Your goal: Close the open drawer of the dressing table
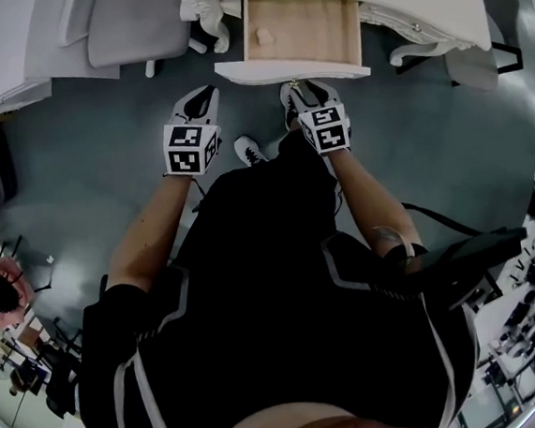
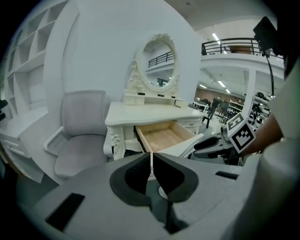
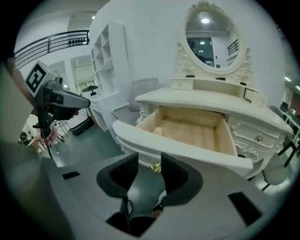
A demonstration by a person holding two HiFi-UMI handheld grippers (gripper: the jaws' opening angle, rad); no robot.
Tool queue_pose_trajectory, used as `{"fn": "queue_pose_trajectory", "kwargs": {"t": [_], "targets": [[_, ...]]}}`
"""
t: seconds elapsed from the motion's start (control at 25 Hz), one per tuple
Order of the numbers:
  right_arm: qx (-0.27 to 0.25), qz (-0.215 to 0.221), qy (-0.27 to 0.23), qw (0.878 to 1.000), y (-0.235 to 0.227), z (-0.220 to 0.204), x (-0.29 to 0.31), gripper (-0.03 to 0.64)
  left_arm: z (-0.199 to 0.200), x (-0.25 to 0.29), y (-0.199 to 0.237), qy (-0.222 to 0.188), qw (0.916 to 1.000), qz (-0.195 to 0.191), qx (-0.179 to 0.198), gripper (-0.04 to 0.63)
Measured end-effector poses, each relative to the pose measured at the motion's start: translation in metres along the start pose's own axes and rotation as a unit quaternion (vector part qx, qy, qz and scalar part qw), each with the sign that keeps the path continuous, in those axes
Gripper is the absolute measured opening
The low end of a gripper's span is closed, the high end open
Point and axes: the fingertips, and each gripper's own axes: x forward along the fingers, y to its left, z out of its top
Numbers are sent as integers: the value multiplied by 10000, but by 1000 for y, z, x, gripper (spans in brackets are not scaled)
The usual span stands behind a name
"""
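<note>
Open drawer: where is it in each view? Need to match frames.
Head view: drawer top centre.
Left gripper view: drawer at centre.
Right gripper view: drawer centre, slightly right.
Shared landmark: grey chair, left of the drawer in all three.

A grey padded chair stands ahead and left of the left tool, with white shelving further left.

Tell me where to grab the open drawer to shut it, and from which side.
Grip the small gold knob on the drawer front, coming straight in from the front. The drawer stands pulled out, and the knob alone juts from its smooth white face. The open right gripper faces it.
</note>
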Motion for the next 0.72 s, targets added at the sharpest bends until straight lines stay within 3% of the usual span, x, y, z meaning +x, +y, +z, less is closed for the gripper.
{"fn": "queue_pose_trajectory", "kwargs": {"t": [0.24, 0.48, 0.6, 0.72], "targets": [[458, 5, 559, 9974, -5, -52, 45, 173, -23, 11, -2, 322, 9993, -70, 147, 5], [848, -138, 567, 9947, -8, -59, 54, 178, -21, 7, -6, 485, 9987, 16, 184, 5], [1007, -137, 552, 9933, -8, -61, 67, 178, -17, 13, -4, 432, 9990, -67, 58, 5], [1060, -205, 549, 9926, -9, -61, 75, 172, -17, 14, -3, 458, 9986, -169, 192, 5]]}}
